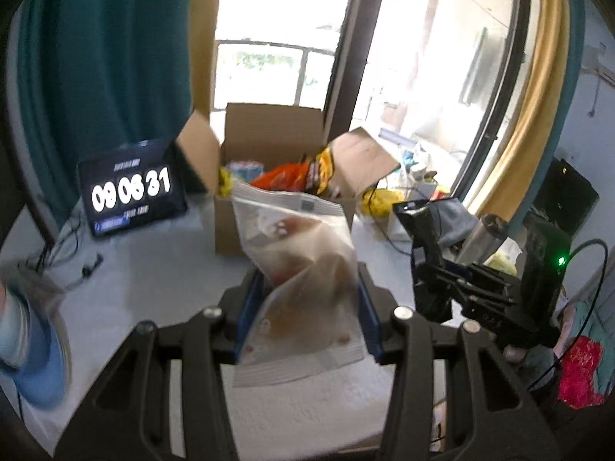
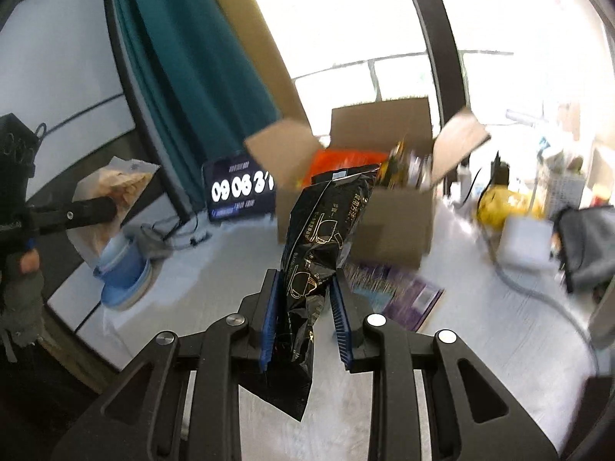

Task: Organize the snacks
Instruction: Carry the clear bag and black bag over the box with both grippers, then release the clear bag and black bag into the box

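My left hand-held gripper [image 1: 307, 307] clamps a light, crinkly white pouch [image 1: 296, 269] mid-body; my right hand-held gripper [image 2: 305, 315] pinches a slippery black bag [image 2: 319, 246] low

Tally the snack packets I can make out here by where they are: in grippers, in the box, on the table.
Held in grippers: 2, white packet in left gripper, black packet in right gripper
Inside cardboard box, at least: 2, orange packet, yellow-black packet
On table: 1, purple packet
Total: 5

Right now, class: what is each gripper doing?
Left gripper: closed on the white snack bag.
Right gripper: closed on the black snack bag.
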The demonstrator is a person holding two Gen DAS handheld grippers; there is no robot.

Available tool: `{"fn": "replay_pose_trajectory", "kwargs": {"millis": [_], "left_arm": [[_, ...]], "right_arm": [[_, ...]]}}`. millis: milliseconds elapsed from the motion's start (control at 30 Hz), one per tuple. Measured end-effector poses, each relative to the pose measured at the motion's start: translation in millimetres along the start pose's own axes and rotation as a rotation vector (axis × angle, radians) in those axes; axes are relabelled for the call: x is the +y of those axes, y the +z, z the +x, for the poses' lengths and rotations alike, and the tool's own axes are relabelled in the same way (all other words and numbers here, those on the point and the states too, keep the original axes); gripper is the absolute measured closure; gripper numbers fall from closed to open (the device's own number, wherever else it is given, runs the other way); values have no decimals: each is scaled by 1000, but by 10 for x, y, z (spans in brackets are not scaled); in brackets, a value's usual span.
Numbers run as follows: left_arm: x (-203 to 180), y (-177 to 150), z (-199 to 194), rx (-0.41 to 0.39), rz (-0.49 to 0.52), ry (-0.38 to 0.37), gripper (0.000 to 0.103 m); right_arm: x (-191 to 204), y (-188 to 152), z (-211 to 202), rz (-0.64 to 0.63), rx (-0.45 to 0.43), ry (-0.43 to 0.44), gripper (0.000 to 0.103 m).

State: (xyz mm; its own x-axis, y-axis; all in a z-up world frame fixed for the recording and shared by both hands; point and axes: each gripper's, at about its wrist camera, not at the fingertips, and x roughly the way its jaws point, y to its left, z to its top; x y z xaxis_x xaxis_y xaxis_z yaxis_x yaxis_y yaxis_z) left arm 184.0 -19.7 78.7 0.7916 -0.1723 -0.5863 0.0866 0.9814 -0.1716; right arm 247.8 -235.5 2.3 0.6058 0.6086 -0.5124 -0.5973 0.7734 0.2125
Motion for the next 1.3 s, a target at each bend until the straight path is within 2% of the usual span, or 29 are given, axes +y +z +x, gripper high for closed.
{"fn": "replay_pose_trajectory", "kwargs": {"millis": [167, 300, 500, 733, 833, 1067, 1300], "left_arm": [[47, 320, 71, -37, 36, -25, 56], [174, 522, 233, -41, 20, -56, 56], [359, 930, 694, -23, -5, -71, 56], [525, 1496, 1240, -35, -43, -81, 56], [574, 1678, 1541, -13, -56, -71, 56], [795, 1860, 2164, 20, -63, -26, 56], [961, 1814, 2696, 43, -65, -55, 56]], "right_arm": [[-74, 330, -67, 2, -56, -41, 75], [-136, 582, -46, 22, -78, -38, 75], [-273, 1011, 195, 69, -78, -22, 75], [-502, 1693, 536, 133, -101, -14, 75], [-676, 1948, 788, 181, -96, -8, 75], [-1035, 2105, 1476, 241, -28, -59, 75], [-1217, 2103, 1984, 268, -32, -51, 75]]}}
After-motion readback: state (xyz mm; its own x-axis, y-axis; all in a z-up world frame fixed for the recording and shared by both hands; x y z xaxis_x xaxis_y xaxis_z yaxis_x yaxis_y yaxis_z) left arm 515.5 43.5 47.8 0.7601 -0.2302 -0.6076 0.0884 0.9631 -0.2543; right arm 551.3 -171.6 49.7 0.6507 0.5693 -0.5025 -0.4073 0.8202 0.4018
